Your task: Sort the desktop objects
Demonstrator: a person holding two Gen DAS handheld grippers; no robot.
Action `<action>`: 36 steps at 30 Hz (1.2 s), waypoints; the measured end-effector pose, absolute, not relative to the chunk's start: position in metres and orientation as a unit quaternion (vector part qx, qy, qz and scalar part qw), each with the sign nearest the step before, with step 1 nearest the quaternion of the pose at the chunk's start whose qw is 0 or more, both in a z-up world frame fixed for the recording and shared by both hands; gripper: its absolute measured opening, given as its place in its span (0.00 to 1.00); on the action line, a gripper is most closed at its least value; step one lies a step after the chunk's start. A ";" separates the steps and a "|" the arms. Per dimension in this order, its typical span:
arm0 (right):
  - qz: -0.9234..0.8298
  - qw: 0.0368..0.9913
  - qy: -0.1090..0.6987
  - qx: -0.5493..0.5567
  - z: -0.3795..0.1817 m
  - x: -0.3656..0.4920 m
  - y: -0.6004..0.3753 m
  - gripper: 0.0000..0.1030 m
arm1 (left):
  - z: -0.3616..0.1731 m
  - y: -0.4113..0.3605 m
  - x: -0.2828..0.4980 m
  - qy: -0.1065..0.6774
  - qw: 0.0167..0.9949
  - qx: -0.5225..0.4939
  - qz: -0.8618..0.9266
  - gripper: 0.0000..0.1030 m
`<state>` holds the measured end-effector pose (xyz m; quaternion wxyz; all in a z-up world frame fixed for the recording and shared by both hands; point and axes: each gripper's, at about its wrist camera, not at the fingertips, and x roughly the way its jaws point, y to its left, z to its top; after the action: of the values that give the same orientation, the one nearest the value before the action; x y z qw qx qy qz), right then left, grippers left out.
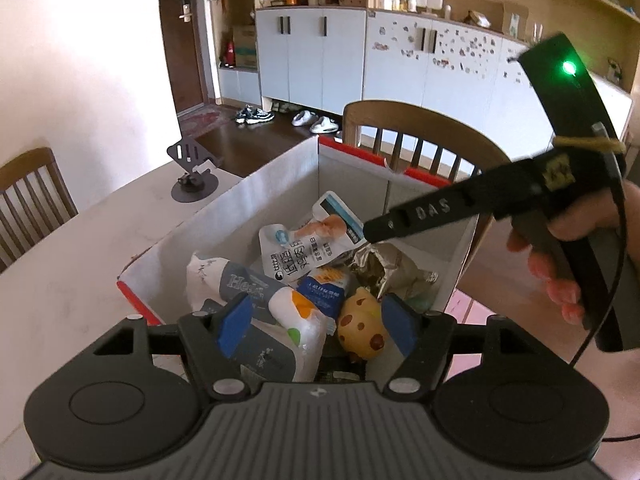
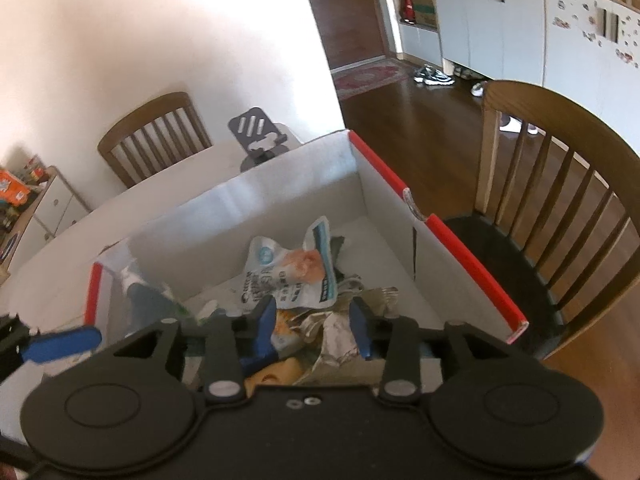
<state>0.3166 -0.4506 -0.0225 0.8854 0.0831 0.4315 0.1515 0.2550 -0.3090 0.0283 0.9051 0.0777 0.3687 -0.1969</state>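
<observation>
A white cardboard box with red rims (image 1: 360, 152) (image 2: 472, 268) stands on the table and holds several items. Among them are a white pouch with printed text (image 1: 296, 248) (image 2: 288, 276), a crumpled silver foil bag (image 1: 392, 268) (image 2: 340, 336), a yellow spotted toy (image 1: 360, 328) and a white packet with orange and green marks (image 1: 300, 320). My left gripper (image 1: 318, 324) hangs open over the box's near end; the white packet and the toy lie below its blue pads. My right gripper (image 2: 312, 330) is open above the foil bag. Its black finger (image 1: 420, 212) reaches in from the right.
A dark phone stand (image 1: 195, 176) (image 2: 260, 136) sits on the pale table (image 1: 80, 260) behind the box. Wooden chairs stand at the far side (image 1: 416, 140) (image 2: 560, 184) and at the left (image 1: 32, 196) (image 2: 152, 132). A hand (image 1: 560, 280) holds the right gripper.
</observation>
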 end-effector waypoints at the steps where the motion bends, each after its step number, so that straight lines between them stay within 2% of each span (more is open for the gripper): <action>1: 0.154 0.886 0.430 0.081 -0.020 0.314 -0.450 0.42 | 0.030 -0.307 0.254 0.369 0.906 0.072 -0.197 0.69; 24: 0.194 0.897 0.397 0.014 0.026 0.256 -0.441 0.63 | 0.037 -0.278 0.231 0.380 0.909 0.011 -0.169 0.74; 29: 0.195 0.901 0.387 -0.005 0.033 0.245 -0.436 0.71 | 0.035 -0.273 0.225 0.384 0.909 0.009 -0.159 0.74; 36: 0.193 0.906 0.375 -0.028 0.040 0.227 -0.429 0.81 | 0.034 -0.265 0.216 0.393 0.907 -0.005 -0.152 0.88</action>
<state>0.2269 -0.4295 0.0401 0.9063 -0.0284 0.3751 0.1929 0.2155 -0.2646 0.0339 0.9067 -0.0053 0.3933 -0.1525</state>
